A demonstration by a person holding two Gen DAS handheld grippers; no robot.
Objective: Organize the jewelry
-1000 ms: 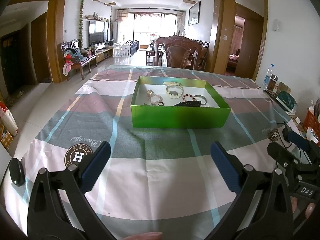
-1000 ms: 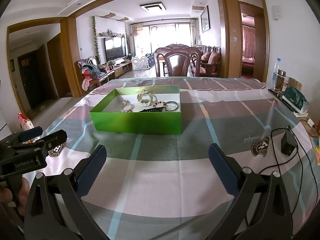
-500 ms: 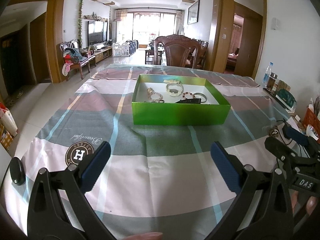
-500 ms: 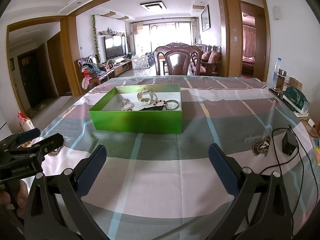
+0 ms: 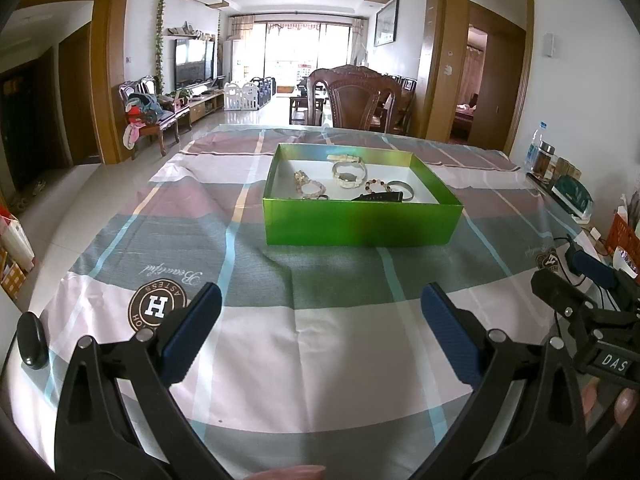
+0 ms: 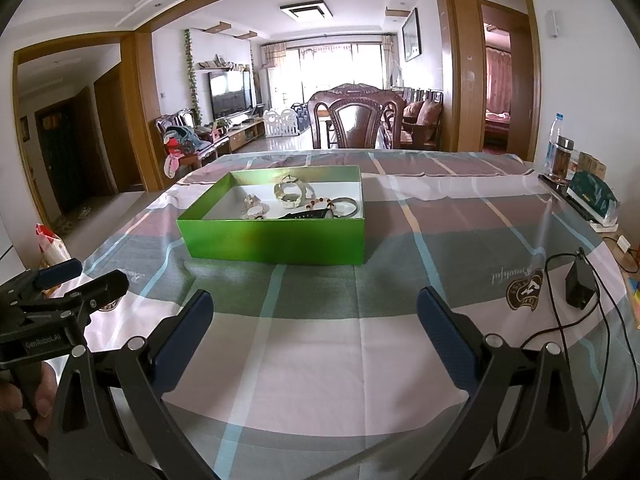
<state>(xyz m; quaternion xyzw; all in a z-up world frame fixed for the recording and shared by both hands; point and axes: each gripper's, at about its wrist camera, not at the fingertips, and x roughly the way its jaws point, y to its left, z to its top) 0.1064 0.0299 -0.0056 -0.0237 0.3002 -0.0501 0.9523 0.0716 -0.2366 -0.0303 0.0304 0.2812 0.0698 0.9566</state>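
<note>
Both the left gripper and right gripper hover spread and empty over the tablecloth; the jewelry lies together inside the green box, fitting either sorting's start or finish

Left gripper held level and low, jaws spread wide, nothing gripped. Right gripper likewise wide apart and empty, held alongside to the right.

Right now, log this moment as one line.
left gripper open, empty | right gripper open, empty | jewelry in green box | both short of box
</note>
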